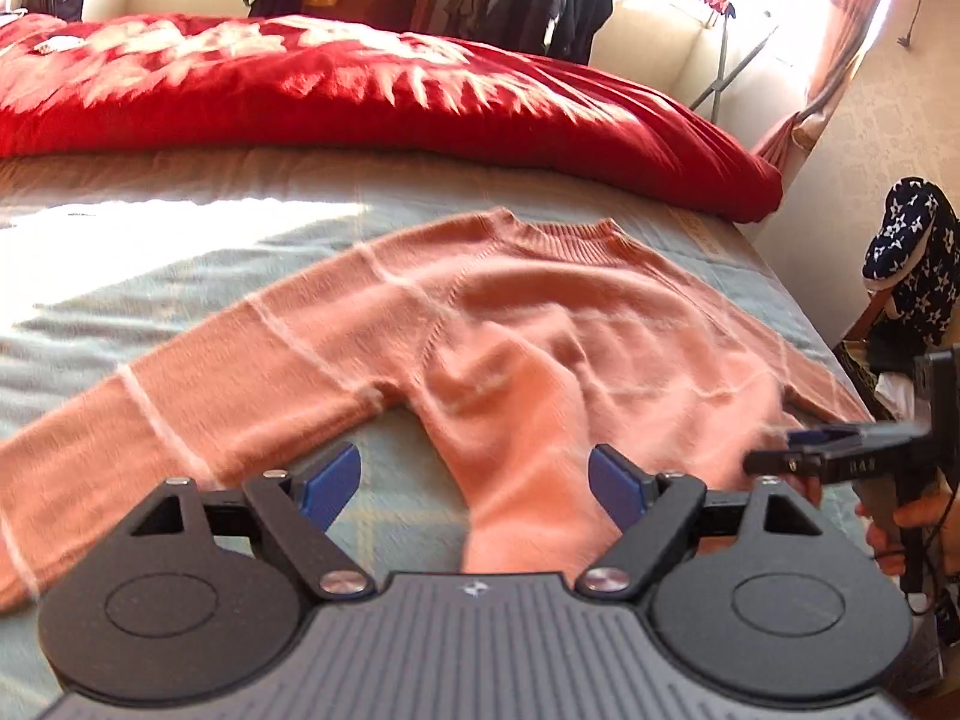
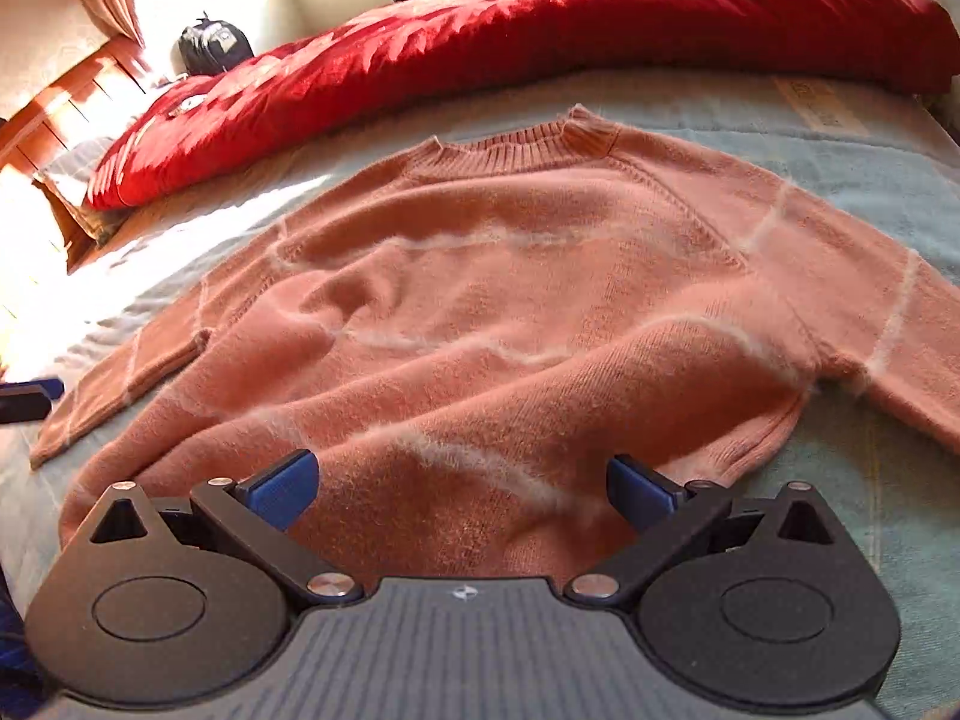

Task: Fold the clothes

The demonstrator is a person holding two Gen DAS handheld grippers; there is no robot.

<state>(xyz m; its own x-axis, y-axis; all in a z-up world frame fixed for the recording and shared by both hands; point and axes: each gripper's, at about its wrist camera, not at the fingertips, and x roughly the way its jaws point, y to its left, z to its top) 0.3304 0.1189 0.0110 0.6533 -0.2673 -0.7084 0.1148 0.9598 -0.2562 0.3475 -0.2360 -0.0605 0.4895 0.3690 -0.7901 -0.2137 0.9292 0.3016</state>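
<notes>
Pink sweater spread flat on the bed as I bring both grippers in over its hem.

From my remote seat I see the bed [image 2: 870, 180], covered in pale blue-grey, carrying the pink sweater [image 2: 510, 300], which lies face up with both sleeves spread out and its collar toward the red blanket [image 2: 540, 18] heaped beyond it. A dark backpack [image 2: 215, 48] sits well beyond the sweater, past the blanket's end. My right gripper [image 2: 462, 489] hangs over the sweater's bottom edge, jaws wide apart, gripping nothing. My left gripper [image 1: 474, 483] sits beside the sweater's lower corner, jaws likewise spread and empty, above bare bedcover and hem.
</notes>
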